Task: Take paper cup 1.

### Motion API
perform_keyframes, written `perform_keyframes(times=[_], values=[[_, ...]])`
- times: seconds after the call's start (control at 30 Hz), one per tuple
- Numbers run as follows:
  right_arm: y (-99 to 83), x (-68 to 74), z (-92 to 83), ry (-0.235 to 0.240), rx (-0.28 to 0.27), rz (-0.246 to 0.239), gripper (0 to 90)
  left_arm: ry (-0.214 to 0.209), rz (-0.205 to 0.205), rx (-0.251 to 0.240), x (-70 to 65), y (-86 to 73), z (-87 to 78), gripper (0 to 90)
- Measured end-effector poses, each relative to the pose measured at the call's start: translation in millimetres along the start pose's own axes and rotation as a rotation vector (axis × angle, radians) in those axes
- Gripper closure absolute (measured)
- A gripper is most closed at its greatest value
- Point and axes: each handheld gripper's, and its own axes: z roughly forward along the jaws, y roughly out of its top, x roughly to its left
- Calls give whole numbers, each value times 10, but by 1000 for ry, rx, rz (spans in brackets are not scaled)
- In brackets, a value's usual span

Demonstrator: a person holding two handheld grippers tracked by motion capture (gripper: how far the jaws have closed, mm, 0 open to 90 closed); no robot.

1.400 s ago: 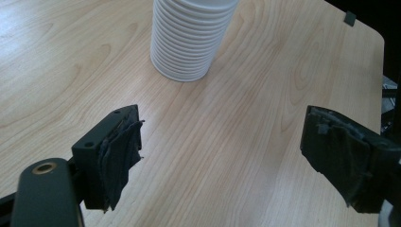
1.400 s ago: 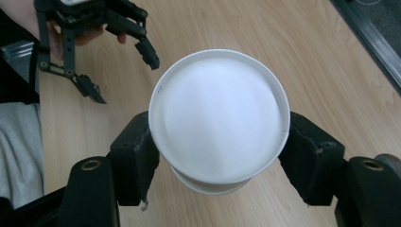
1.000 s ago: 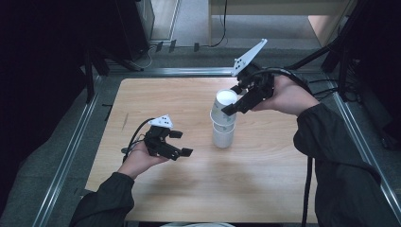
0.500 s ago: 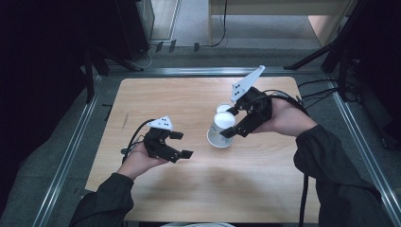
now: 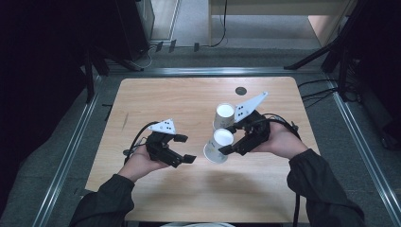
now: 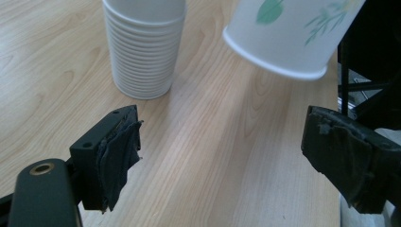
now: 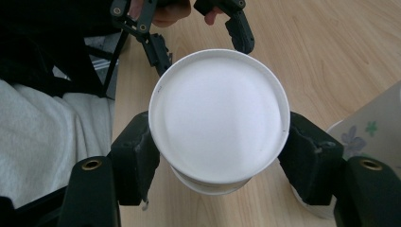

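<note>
Right tongs (image 7: pixel 218 156) clamp an inverted paper cup (image 7: pixel 218 116); left gripper view shows the cup stack (image 6: pixel 144 47) beyond the empty, parted left tongs (image 6: pixel 227 156).

1. Stack of cups (image 5: pixel 224 115) standing upside down right of the table's (image 5: pixel 156 94) centre; the tallest obstacle.
2. Tilted cup (image 5: pixel 218 146) clamped in the right gripper (image 5: pixel 232 139), just in front of the stack; little gap between them.
3. Left gripper (image 5: pixel 185 148), jaws apart, low near the front; bare wood between it and the cup.
4. Broad bare wood at the far left; small dark disc (image 5: pixel 240 91) lying flat near the far edge.
</note>
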Motion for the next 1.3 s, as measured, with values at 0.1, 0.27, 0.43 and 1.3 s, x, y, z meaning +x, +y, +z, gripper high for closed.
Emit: perform_keyframes(times=[0.1,0.27,0.43,1.3], values=[[-108,-9,69,5,-25,22,345,-13,12,-4,-19,0,16,129],[-265,-28,169,11,-70,52,345,-51,25,-9,-36,-4,46,134],[-358,-14,280,27,-120,74,345,-61,39,21,-56,-4,124,137],[-443,-18,514,81,-208,131,345,-123,73,53,-53,-18,359,151]])
